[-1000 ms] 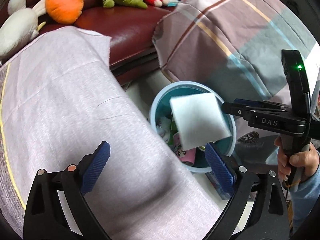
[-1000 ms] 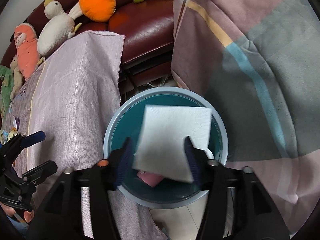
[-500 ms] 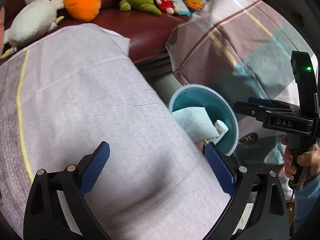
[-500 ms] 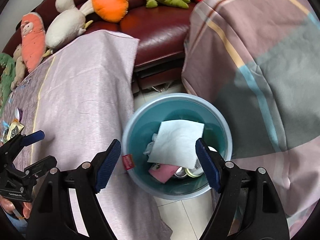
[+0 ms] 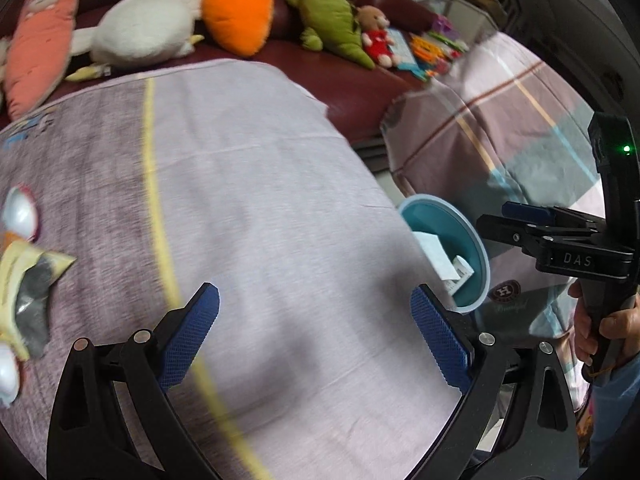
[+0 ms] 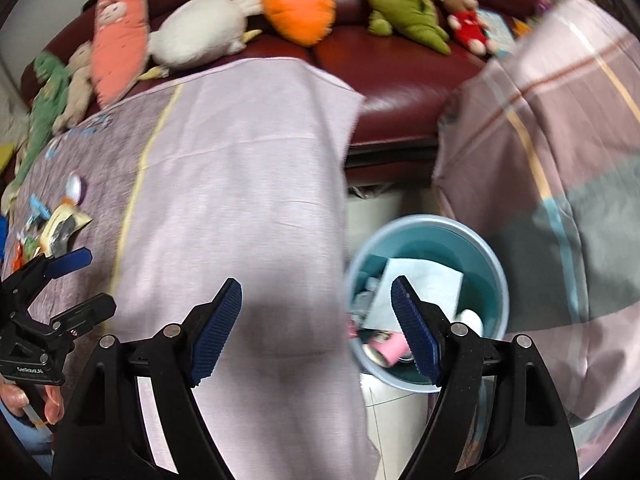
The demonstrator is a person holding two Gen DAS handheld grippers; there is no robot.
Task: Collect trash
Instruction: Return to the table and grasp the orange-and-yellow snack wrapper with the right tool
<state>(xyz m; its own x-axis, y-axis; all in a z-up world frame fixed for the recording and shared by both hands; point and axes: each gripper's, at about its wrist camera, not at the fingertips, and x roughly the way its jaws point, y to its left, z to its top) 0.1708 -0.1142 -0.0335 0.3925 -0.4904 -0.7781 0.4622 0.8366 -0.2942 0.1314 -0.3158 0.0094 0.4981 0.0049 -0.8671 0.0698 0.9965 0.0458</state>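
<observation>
The wide middle of the cloth-covered desk (image 6: pixel 240 184) lies bare and passable — clutter crowds only its left end around the wrappers (image 6: pixel 60 228), plush toys (image 6: pixel 200 32) line the sofa behind, and the bin (image 6: pixel 428 300) sits wedged between desk edge and plaid blanket (image 6: pixel 560 160).

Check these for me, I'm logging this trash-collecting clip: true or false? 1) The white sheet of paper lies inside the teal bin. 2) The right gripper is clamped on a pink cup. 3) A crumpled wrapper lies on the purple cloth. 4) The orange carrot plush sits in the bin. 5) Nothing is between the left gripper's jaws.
1) True: the white sheet lies in the teal bin.
2) False: the right gripper is open and empty; the pink cup lies in the bin.
3) True: the wrapper lies on the purple cloth.
4) False: the carrot plush sits on the sofa.
5) True: the left gripper is open and empty.
</observation>
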